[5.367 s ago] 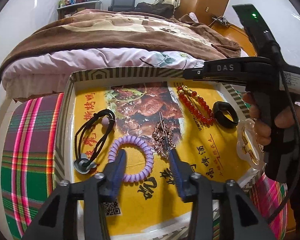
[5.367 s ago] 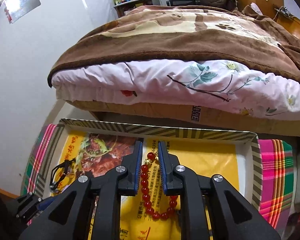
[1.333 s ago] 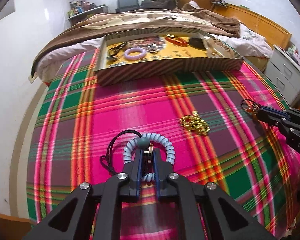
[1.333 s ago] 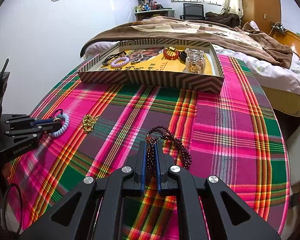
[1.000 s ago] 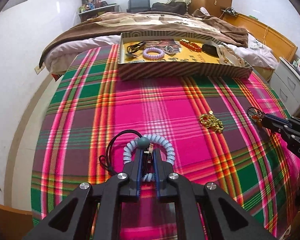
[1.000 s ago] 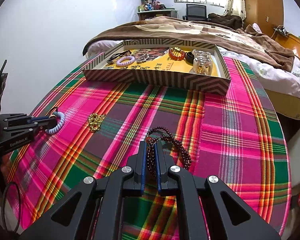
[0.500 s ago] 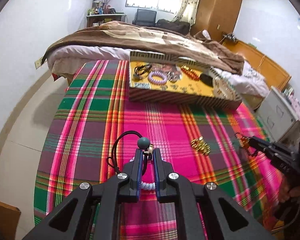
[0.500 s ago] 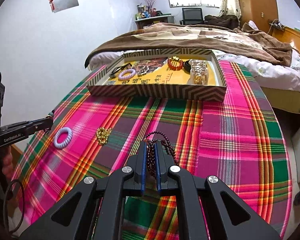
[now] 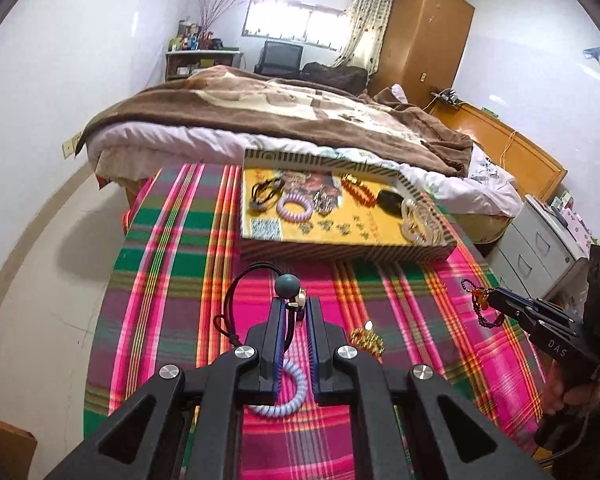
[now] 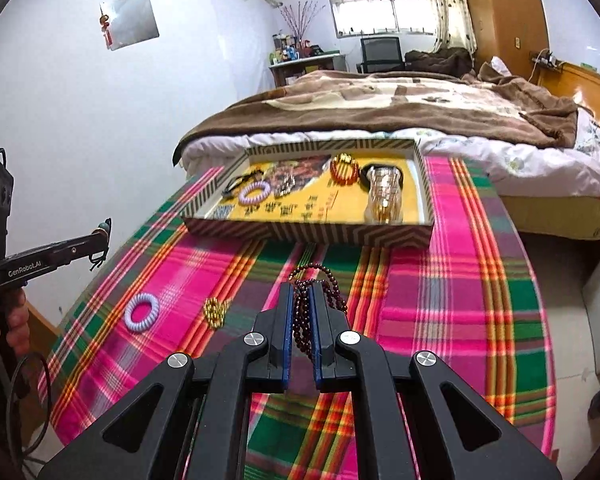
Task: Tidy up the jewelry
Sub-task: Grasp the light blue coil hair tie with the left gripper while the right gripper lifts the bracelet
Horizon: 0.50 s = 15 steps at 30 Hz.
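My left gripper (image 9: 294, 304) is shut on a black cord hair tie (image 9: 236, 292) with a grey ball bead, held above the plaid cloth. A pale blue spiral hair tie (image 9: 290, 398) lies on the cloth beneath it, free of the fingers. My right gripper (image 10: 300, 288) is shut on a dark red bead bracelet (image 10: 322, 270), whose loops hang from the pads. A gold bead bracelet (image 10: 214, 312) rests on the cloth between the two grippers. The striped tray (image 10: 308, 234) stands at the table's far edge. In the left wrist view the right gripper (image 9: 476, 300) is at the right.
In the tray lie a purple spiral tie (image 9: 294, 205), a red bead bracelet (image 9: 356, 188), a black band (image 9: 388, 200) and a clear chain bracelet (image 10: 384, 196). A bed (image 10: 380, 104) stands behind the table. Grey drawers (image 9: 540, 240) stand at the right.
Both grippers have risen off the cloth with their pieces. The cord hair tie came up with the left one, while the pale blue spiral tie stayed on the table.
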### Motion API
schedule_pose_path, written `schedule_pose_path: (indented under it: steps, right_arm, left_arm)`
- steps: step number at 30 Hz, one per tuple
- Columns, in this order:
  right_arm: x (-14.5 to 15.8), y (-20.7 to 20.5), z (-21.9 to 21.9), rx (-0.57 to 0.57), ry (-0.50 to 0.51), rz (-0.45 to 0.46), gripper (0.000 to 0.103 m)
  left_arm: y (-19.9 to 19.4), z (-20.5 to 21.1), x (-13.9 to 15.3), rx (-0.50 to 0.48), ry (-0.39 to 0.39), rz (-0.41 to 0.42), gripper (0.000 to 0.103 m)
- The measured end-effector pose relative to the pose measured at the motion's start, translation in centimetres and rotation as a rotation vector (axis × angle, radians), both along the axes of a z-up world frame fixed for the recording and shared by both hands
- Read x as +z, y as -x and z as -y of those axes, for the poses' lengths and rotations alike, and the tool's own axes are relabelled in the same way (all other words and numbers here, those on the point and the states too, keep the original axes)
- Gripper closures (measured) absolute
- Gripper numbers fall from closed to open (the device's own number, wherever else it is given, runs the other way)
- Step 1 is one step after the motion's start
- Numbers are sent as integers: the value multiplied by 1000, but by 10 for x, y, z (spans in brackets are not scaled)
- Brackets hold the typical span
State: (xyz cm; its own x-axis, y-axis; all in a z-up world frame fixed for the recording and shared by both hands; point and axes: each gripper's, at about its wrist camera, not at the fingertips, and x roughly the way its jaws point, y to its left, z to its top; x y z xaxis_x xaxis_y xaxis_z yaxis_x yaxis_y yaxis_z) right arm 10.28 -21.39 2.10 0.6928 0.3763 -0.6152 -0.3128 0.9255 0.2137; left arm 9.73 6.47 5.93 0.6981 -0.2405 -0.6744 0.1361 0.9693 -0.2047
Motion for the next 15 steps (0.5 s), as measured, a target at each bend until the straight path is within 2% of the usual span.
schedule_pose_path:
  steps: [7,15]
  right_arm:
    - [24,-13,2,-3,24,51,95]
    - [39,-51,-5,-23,52,78,95]
  left_arm:
    - [-23,13,23,-38,-19,43,93]
    - [-67,28,30,-91,-15,54,93]
